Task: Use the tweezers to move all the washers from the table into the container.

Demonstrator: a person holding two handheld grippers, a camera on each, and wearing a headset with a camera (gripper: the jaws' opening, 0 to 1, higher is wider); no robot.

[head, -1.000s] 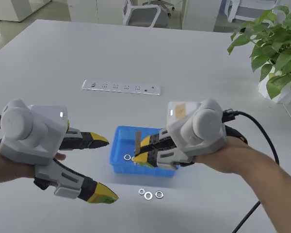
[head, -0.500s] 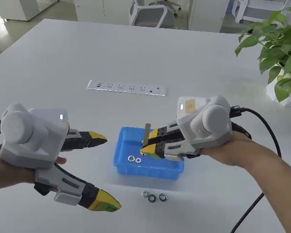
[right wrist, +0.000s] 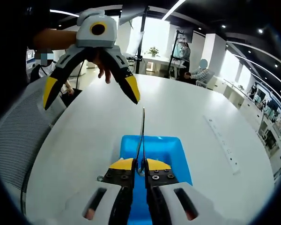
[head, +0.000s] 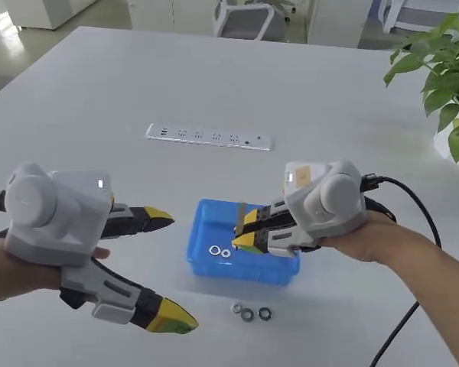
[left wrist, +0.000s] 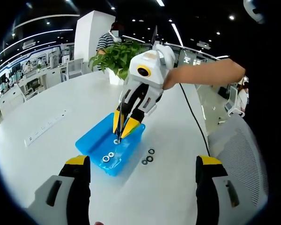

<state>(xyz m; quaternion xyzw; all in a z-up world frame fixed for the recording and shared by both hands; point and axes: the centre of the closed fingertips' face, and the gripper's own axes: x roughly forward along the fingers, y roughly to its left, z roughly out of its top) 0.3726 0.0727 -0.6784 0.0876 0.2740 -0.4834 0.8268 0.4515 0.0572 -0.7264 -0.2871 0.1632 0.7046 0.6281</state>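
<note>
3 washers (head: 249,313) lie just beside the container (head: 245,273), outside its front wall.

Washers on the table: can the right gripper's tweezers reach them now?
Probably yes: the washers lie uncovered beside the container, the right gripper holds the tweezers just over it, and the left gripper stands aside.

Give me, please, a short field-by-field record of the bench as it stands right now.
left gripper: open, holding nothing, left of the container
right gripper: shut on the tweezers, over the container
container: blue tray on the white table
washers in container: two, side by side
washers on table: three in a row, just in front of the container
power strip: beyond the container
</note>
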